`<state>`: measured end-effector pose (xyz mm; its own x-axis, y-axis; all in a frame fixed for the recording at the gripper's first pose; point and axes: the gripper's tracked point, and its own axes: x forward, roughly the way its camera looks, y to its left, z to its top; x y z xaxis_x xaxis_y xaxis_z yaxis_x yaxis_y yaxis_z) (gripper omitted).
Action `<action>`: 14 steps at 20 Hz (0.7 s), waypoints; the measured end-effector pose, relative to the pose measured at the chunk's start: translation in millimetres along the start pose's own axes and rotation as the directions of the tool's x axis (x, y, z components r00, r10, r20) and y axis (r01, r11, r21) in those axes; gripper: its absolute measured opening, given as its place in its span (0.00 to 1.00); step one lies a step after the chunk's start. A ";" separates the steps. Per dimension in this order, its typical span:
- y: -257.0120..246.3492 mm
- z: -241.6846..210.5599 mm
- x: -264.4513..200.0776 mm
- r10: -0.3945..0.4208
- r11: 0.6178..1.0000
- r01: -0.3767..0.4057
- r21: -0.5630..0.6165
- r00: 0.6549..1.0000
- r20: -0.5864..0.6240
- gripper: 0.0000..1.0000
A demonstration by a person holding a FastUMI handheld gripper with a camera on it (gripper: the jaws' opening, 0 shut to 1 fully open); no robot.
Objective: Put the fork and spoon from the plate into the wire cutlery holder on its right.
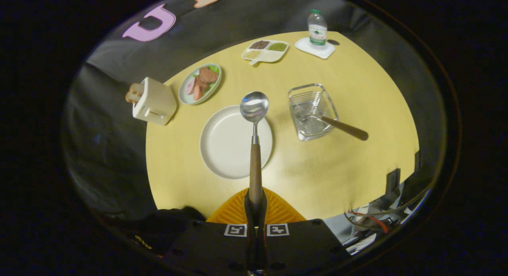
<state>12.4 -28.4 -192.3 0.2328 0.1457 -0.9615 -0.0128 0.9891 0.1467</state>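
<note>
Now gripping the spoon (254, 121) by its wooden handle, fingers (256, 210) closed tight on it, bowl pointing straight ahead and hanging over the far rim of the white plate (222, 149). Beyond and right of the fingers, fork (341, 127) already leaning in the wire cutlery holder (311, 111), handle jutting out over the yellow table (357, 168).

On the yellow table (357, 165) you see a toaster (155, 102), a dish of sliced meat (199, 84), a divided snack tray (265, 50) and a water bottle (317, 28) standing on a white coaster (316, 49).
</note>
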 end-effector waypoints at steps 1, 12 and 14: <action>-9.8 3.6 -0.5 -0.015 1.000 0.015 0.016 1.000 0.002 0.04; -75.4 12.2 23.5 -0.140 0.989 0.143 0.031 0.986 -0.086 0.04; -74.2 15.8 24.0 -0.135 0.990 0.138 0.034 0.988 -0.077 0.06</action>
<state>34.3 -98.6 -222.6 0.1572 0.0117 -0.9875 0.0527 0.9984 0.0203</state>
